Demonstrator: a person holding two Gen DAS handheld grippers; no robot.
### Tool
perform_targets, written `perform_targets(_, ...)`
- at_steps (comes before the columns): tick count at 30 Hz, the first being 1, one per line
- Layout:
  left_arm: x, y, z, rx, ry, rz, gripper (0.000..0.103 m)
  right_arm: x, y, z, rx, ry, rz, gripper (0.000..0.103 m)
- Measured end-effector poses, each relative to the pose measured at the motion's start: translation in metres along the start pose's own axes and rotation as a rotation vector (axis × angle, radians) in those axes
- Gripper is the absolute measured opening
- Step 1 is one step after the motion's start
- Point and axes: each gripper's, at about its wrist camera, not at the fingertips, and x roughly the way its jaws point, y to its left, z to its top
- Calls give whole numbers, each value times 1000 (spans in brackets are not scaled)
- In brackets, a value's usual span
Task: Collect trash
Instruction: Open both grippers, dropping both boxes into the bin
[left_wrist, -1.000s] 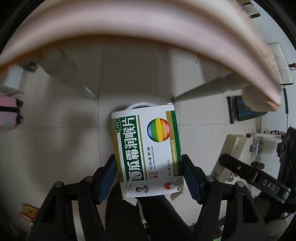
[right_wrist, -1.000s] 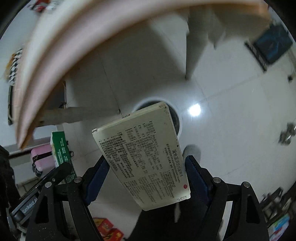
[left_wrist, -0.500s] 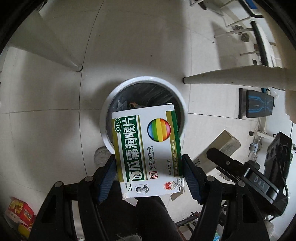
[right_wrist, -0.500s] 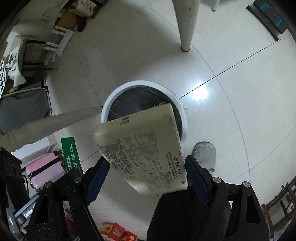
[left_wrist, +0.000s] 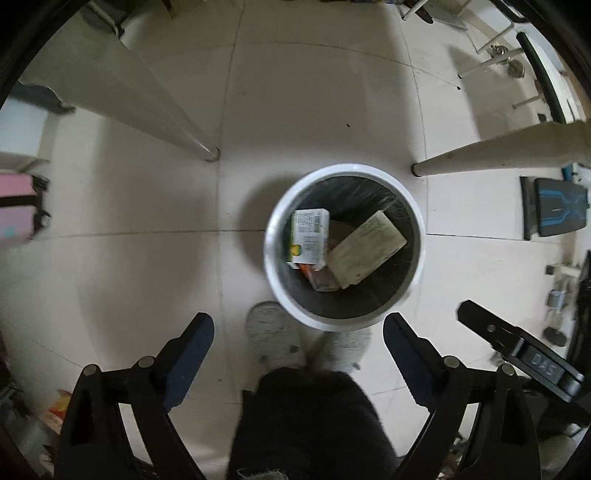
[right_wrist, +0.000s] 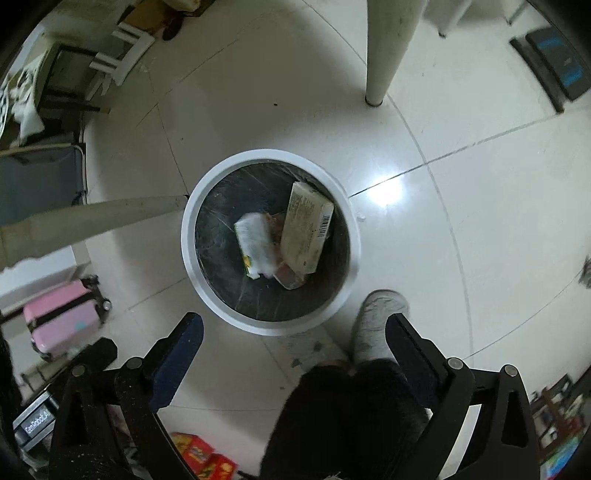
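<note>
A round white trash bin (left_wrist: 273, 266) with a black liner stands on the floor below both grippers; it also shows in the right wrist view (right_wrist: 188, 236). Inside it lie a green-and-white medicine box (left_wrist: 308, 236) and a beige printed box (left_wrist: 365, 249); in the right wrist view the same green-and-white box (right_wrist: 255, 245) and beige box (right_wrist: 304, 229) show, over other trash. My left gripper (left_wrist: 298, 339) is open and empty above the bin's near rim. My right gripper (right_wrist: 294, 341) is open and empty too.
Two white table legs (left_wrist: 147, 99) (left_wrist: 498, 151) flank the bin. The person's grey slippers (left_wrist: 271, 338) and dark trousers (right_wrist: 343, 417) are just near the bin. A pink suitcase (right_wrist: 61, 319) stands left, red boxes (right_wrist: 199, 454) lie on the floor, and a black-blue mat (left_wrist: 554, 210) is right.
Both grippers opened and let go of their boxes. The green-and-white box and the beige box dropped into the bin. The cameras now sit higher above the bin.
</note>
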Motion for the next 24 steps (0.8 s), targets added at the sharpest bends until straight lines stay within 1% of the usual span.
perform_targets(4, -18, -4, -11, 14, -25, 43, 94, -28, 7, -12, -45, -24, -46, 100)
perform_targets(11, -56, -7, -28, 26, -48, 70, 94, -87, 13, -32, -89, -64, -100, 100)
perform_targets(17, -108, -11, -46, 48, -61, 62, 94, -147, 23, -56, -138, -74, -120, 100)
perform_targets(24, -185, -10, -65, 91, -117, 73, 94, -233, 42, -91, -163, -108, -115, 100)
